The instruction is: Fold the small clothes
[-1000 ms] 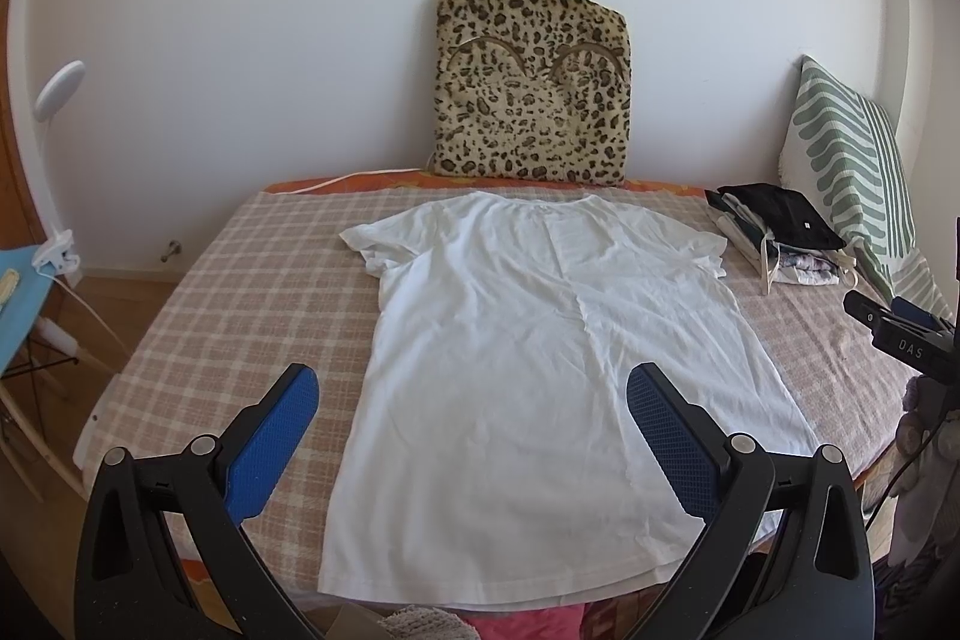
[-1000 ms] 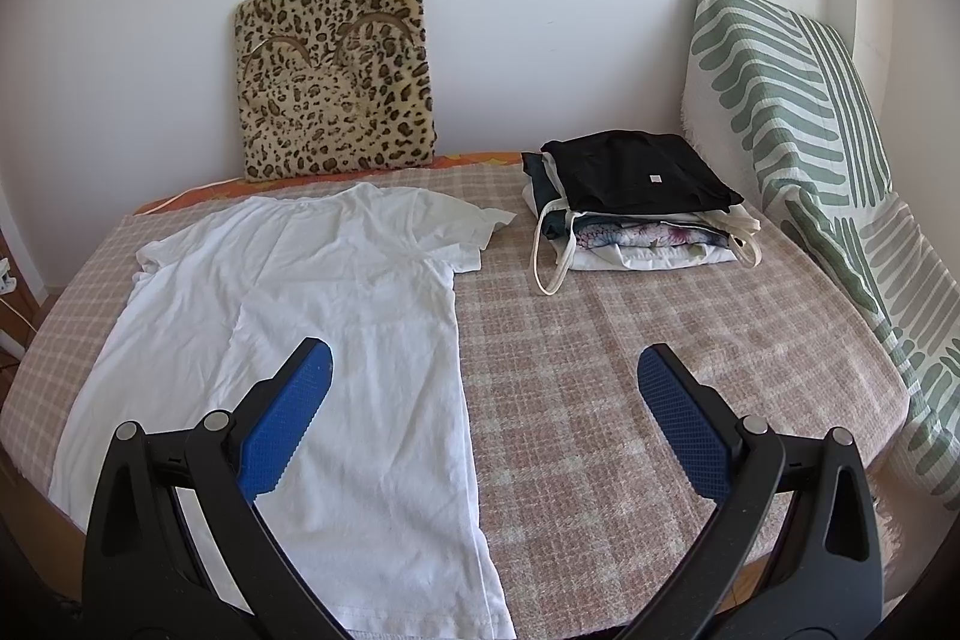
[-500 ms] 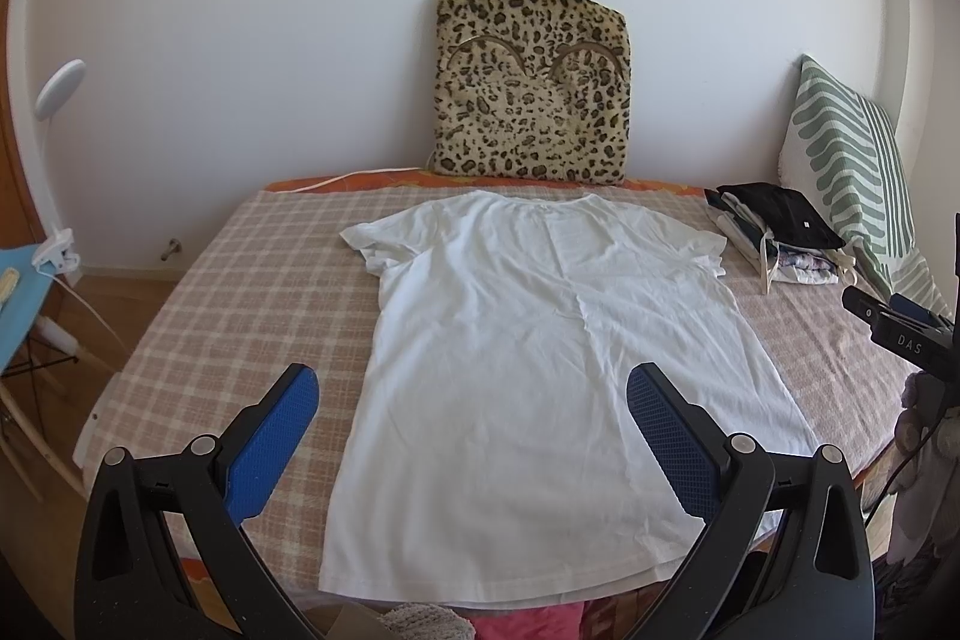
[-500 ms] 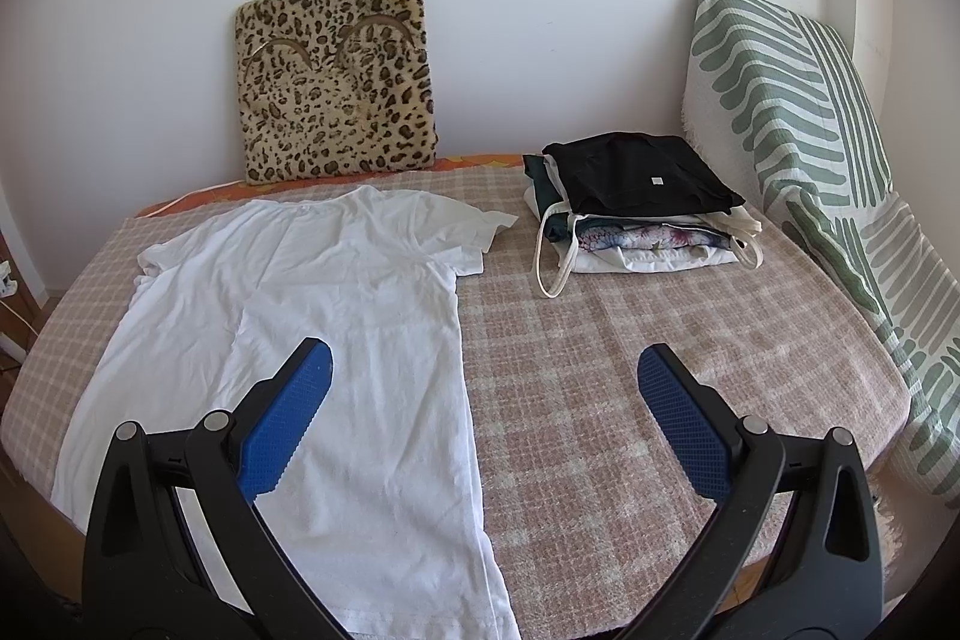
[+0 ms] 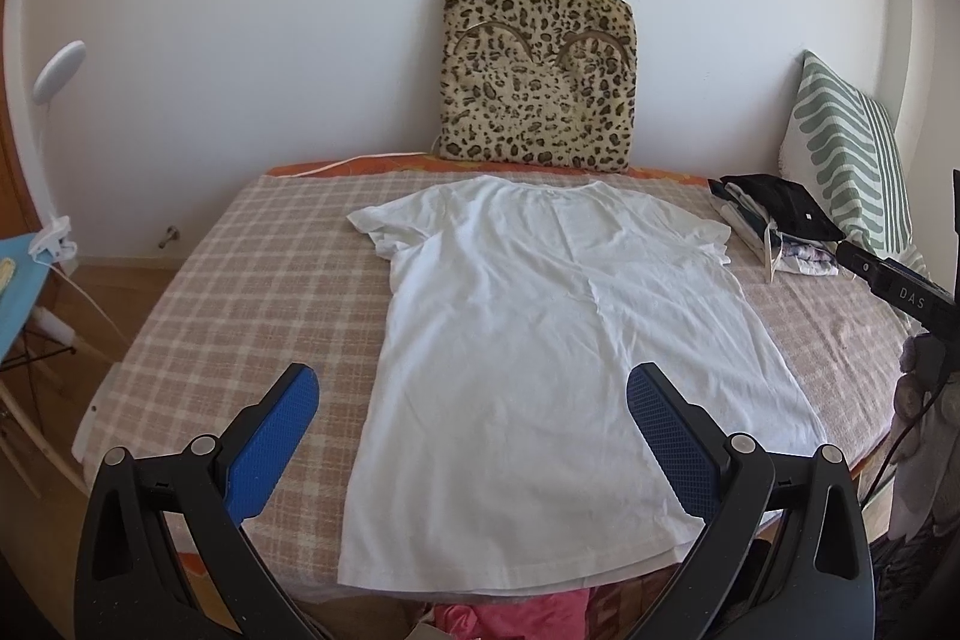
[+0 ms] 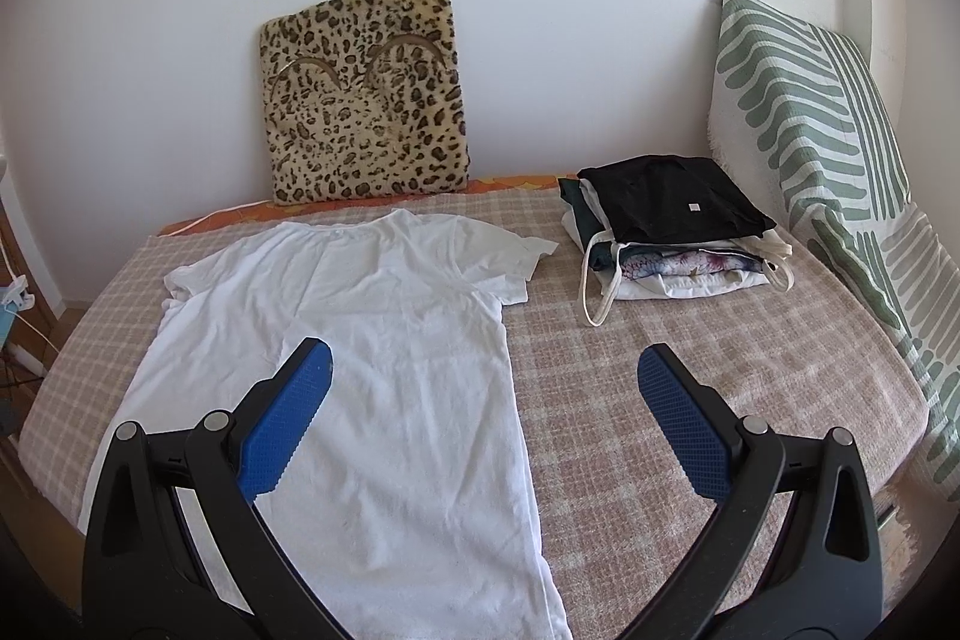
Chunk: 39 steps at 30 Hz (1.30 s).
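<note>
Left hand-held gripper (image 5: 473, 391), right hand-held gripper (image 6: 485, 371) spread wide above flat T-shirt (image 5: 540, 340).

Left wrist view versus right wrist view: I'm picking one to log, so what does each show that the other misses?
Only the left wrist view shows the white lamp, the blue board, pink fabric below the bed's near edge, and the right claw's side. Only the right wrist view shows the striped pillow in full. Both show the white T-shirt, spread flat, the leopard cushion, the folded pile and open claws.
</note>
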{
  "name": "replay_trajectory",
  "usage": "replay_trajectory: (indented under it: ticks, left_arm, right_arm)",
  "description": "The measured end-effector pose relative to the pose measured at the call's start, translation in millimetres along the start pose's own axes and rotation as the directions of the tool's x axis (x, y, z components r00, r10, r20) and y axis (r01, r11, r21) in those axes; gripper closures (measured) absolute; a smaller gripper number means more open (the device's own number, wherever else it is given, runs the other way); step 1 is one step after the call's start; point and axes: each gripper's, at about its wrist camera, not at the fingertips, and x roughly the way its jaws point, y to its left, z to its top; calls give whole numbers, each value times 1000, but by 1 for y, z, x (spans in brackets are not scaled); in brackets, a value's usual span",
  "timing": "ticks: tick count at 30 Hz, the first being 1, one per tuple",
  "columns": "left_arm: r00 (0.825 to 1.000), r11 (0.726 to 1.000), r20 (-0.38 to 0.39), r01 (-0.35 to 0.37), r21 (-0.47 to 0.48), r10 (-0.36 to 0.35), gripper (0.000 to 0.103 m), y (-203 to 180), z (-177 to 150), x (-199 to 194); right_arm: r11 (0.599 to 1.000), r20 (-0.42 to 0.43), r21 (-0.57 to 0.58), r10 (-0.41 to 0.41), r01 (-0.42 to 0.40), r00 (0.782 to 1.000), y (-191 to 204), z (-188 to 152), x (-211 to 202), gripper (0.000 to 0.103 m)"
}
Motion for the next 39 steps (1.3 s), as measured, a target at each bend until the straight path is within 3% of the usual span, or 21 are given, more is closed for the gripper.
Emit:
replay_trajectory:
  ticks: [7, 10, 13, 22, 26, 30, 33, 39]
  left_arm:
    - [996, 999, -80, 30, -42, -34, 1, 38, -17, 17]
    - [994, 995, -98, 40, -90, -49, 9, 59, -25, 23]
    - [988, 988, -129, 65, -140, -84, 10, 74, -31, 31]
    - [964, 963, -210, 113, -244, -166, 34, 104, -57, 40]
    - [959, 961, -229, 105, -256, -166, 44, 109, -65, 41]
    - [941, 946, -262, 132, -295, -213, 54, 109, -71, 45]
    - [924, 920, -271, 165, -354, -270, 58, 108, -73, 46]
    - [939, 946, -260, 150, -286, -227, 62, 99, -71, 43]
  right_arm:
    - [998, 8, -50, 45, -45, 999, 33, 6, 7, 0]
    - [995, -3, -74, 67, -67, 998, 44, 4, 12, 0]
    - [991, -8, -85, 98, -99, 995, 57, 8, 14, 0]
    - [959, -23, -176, 222, -223, 975, 108, 22, 25, 0]
    - [935, -47, -149, 319, -323, 946, 126, 27, 37, 0]
    - [917, -83, -138, 365, -374, 927, 151, 44, 54, 0]
    - [901, -129, -151, 390, -407, 912, 175, 57, 70, 0]
    - [847, -301, -137, 459, -514, 836, 235, 71, 116, 0]
